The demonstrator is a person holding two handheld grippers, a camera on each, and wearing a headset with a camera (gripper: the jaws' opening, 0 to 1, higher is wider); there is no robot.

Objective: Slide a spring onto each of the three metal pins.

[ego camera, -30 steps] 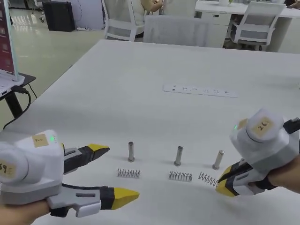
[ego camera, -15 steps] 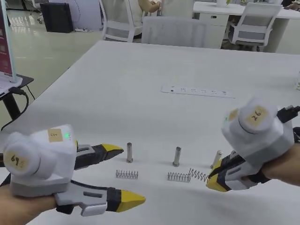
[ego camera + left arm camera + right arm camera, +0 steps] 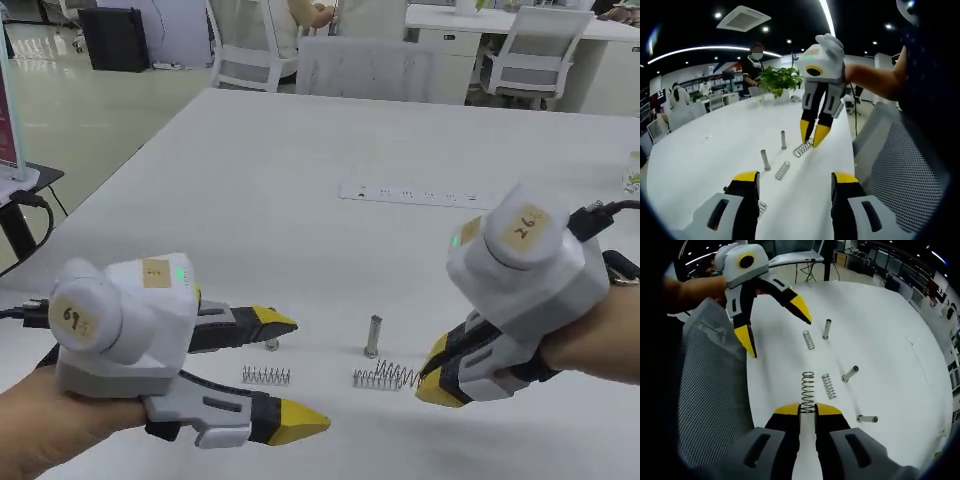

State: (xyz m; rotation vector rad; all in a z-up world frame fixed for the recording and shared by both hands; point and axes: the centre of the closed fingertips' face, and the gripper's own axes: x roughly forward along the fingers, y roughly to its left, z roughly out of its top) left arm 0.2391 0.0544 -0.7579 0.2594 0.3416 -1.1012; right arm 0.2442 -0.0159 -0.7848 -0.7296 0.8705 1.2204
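Three short metal pins stand on the white table [image 3: 300, 180]. The middle pin [image 3: 373, 336] is upright; the left pin [image 3: 272, 345] peeks out behind my left gripper's upper finger. My right gripper [image 3: 440, 385] is shut on the end of a spring [image 3: 403, 374], which sticks out from its jaws [image 3: 808, 390]. Two more springs lie flat, one below the middle pin [image 3: 368, 379], one below the left pin [image 3: 266, 376]. My left gripper [image 3: 298, 373] is open and holds nothing, beside the left spring. The left gripper view has two pins [image 3: 765, 159] [image 3: 783, 139] and the held spring [image 3: 803, 147].
A white power strip [image 3: 415, 195] lies further back on the table. Office chairs [image 3: 530, 50] stand beyond the far edge. A mesh chair back [image 3: 705, 390] is close to the near table edge.
My right gripper has closed on the right spring, raised it off the table and carried it left toward the middle spring. My left gripper has moved right, up to the left pin.
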